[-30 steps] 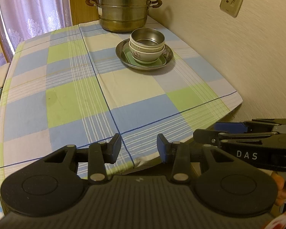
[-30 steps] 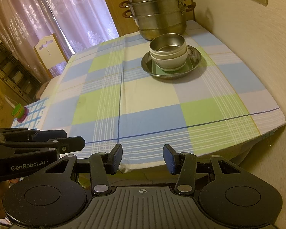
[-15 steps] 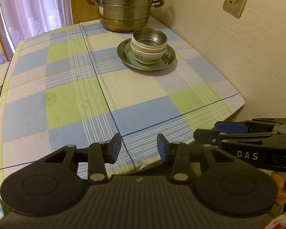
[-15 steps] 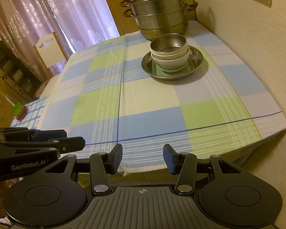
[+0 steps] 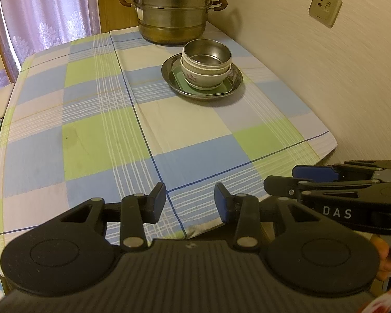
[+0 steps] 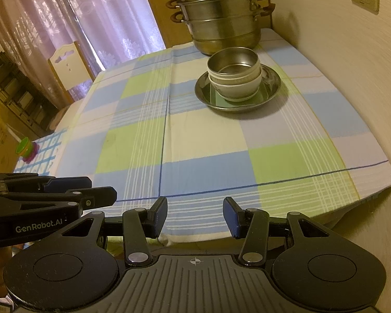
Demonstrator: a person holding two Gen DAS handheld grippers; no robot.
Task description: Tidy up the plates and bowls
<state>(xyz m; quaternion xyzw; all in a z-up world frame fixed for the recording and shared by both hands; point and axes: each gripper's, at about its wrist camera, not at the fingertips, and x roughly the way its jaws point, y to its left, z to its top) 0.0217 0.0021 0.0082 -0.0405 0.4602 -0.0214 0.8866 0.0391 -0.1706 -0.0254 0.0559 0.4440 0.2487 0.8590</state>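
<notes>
Steamer: a tiered steel steamer [image 5: 172, 13] stands at the top centre of the left view, at the far end of the surface [image 5: 96, 135], just behind the stack.
Wall: the wall with a socket [image 5: 325, 7] runs down the right of both views, close beside the stack.
Curtain: a purple curtain [image 6: 91, 18] fills the upper left of the right view, with a chair back [image 6: 67, 65] below it.
Toy: a small green and pink thing [image 6: 26, 150] sits at the left edge of the right view; it may be a toy, too blurred to tell.
Way: only bare checked cloth lies between the tongs and the stack.
Stack: a steel bowl [image 5: 207, 52] nests in a white bowl [image 5: 204, 74], which rests on a green dish [image 5: 223, 88] inside a steel plate [image 5: 169, 74], upper centre right in the frame.
Left tongs: the left tongs [image 5: 190, 202] are at the bottom centre by the near edge of the surface, parted by a moderate gap, gripping nothing, well apart from the stack.
Right tongs: the right tongs [image 6: 195, 215] are likewise low in the frame, parted about as wide, with nothing between them, the stack far ahead and slightly right.
</notes>
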